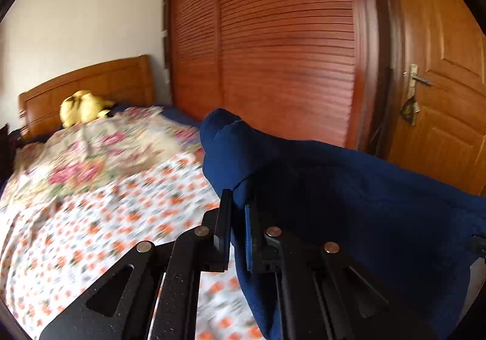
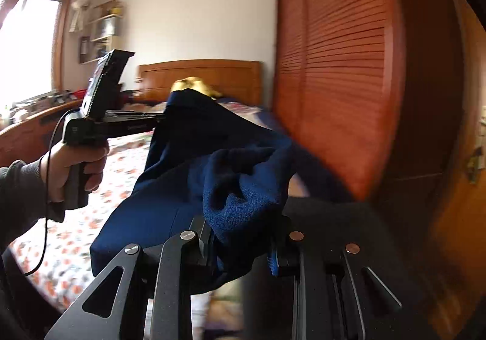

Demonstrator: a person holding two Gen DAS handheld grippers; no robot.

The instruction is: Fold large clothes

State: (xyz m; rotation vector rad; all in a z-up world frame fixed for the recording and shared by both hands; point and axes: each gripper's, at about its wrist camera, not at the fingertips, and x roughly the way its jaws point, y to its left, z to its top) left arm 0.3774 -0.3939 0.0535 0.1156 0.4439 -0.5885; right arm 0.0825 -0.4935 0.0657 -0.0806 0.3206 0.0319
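From the left wrist, the left gripper (image 1: 238,203) is clamped on a bunched edge of the dark blue garment (image 1: 349,194), its jaws nearly together with a fold of cloth pinched between them; the fabric runs off to the right and sags below the fingers, clear of the bed (image 1: 91,203) with its flowered sheet. From the right wrist, the right gripper (image 2: 243,236) pinches a thicker wad of the same garment (image 2: 188,176), which stretches leftward and away to the left gripper (image 2: 158,121), held in the person's hand (image 2: 73,170). The garment's long axis thus runs between the two grips, hanging above the bed; laying it flat probably means lowering both together.
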